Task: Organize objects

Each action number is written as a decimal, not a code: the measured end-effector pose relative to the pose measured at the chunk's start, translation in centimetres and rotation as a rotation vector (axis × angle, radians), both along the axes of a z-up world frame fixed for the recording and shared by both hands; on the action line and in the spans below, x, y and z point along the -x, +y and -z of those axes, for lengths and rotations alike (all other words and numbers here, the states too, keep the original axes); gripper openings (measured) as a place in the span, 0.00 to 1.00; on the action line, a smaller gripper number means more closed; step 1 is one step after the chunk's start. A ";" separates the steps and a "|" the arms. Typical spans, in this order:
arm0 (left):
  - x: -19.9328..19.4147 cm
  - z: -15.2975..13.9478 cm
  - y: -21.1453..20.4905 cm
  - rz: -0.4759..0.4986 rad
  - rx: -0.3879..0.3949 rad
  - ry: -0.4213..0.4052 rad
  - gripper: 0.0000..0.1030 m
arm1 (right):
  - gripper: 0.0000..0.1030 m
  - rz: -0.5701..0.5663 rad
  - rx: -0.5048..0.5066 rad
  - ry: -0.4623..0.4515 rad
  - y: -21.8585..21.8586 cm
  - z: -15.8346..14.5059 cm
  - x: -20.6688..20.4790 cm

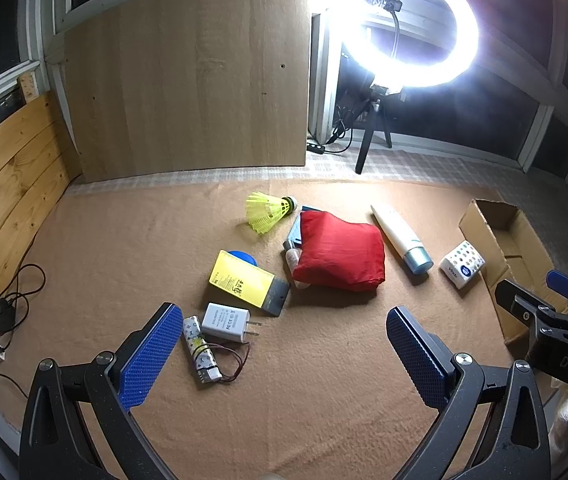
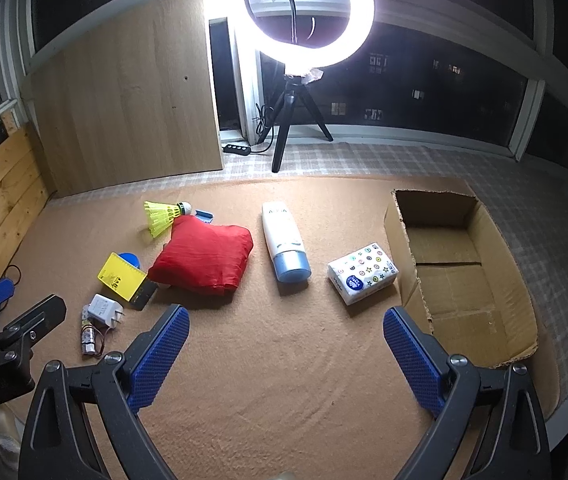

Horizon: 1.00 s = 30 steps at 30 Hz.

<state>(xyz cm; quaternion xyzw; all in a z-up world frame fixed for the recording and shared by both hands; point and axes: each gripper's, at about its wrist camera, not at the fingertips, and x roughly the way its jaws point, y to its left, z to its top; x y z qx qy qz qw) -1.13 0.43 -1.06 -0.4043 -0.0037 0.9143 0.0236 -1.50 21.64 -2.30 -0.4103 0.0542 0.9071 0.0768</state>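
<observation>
Grippers both hang spread and empty: left gripper [image 1: 279, 328], right gripper [image 2: 286, 328]. Nearest the left one lies a white charger [image 1: 225, 322]. Beyond, a red pouch [image 2: 203, 258], with a tissue pack [image 2: 362, 274] just beside the cardboard box [image 2: 496, 240]. Only the left view shows a small bottle [image 1: 292, 258] touching the pouch.

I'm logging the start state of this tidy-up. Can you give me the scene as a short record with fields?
surface: tan blanket
container: open cardboard box, nothing visible inside
nearest box: tissue pack
middle: white tube with blue cap, red pouch
left cluster: yellow shuttlecock, yellow card, white charger
left gripper: open, holding nothing
right gripper: open, holding nothing
</observation>
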 end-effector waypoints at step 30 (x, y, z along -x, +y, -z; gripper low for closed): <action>9.5 4.2 -1.0 -0.014 0.034 -0.050 0.98 | 0.76 -0.065 0.087 -0.074 1.4 3.7 10.8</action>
